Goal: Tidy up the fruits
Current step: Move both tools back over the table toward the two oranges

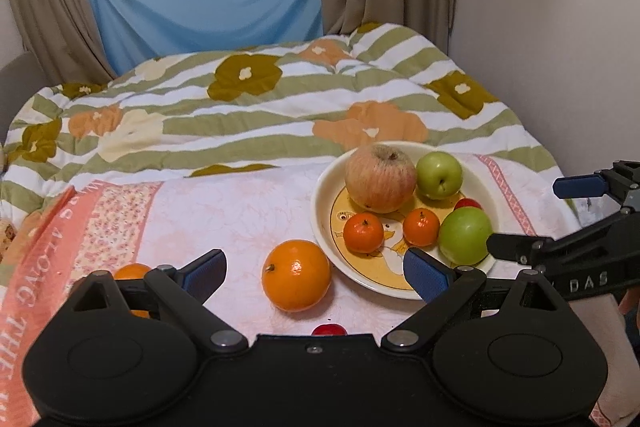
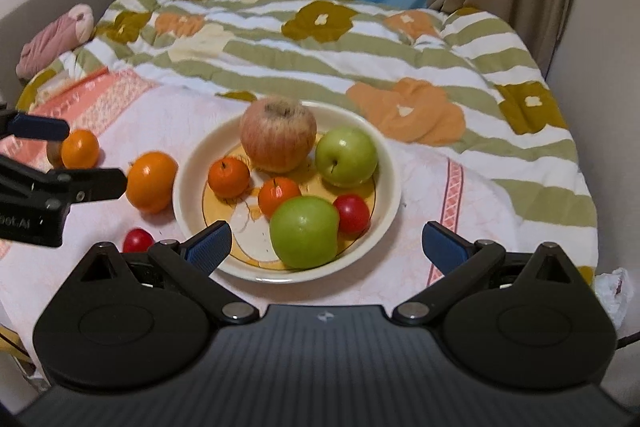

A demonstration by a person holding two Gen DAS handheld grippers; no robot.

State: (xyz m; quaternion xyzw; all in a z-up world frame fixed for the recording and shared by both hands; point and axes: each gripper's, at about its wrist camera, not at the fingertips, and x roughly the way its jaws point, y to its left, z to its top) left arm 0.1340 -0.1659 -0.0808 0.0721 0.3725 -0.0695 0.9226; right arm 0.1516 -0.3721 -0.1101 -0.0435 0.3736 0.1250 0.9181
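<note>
A cream plate [image 2: 188, 203] [image 1: 324, 195] on the pink cloth holds a big red apple [image 2: 278, 135], two green apples [image 2: 346, 157] [image 2: 304, 231], two small tangerines [image 2: 228, 177] and a red tomato [image 2: 352, 213]. A large orange [image 1: 296, 281] [image 2: 151, 181] lies on the cloth left of the plate, between my left gripper's open fingers. My left gripper [image 1: 316, 277] is open and empty. My right gripper [image 2: 326, 245] is open and empty over the plate's near edge. A small orange [image 2: 80, 148] [image 1: 130, 273] and a red tomato [image 2: 137, 241] [image 1: 329, 329] lie loose on the cloth.
A flowered green-striped quilt [image 1: 240, 115] covers the bed behind the cloth. A wall [image 1: 560, 27] stands to the right, curtains and a blue sheet at the back. A pink bundle [image 2: 56, 39] lies at the far left. A white crumpled bag [image 2: 614, 291] sits at the right edge.
</note>
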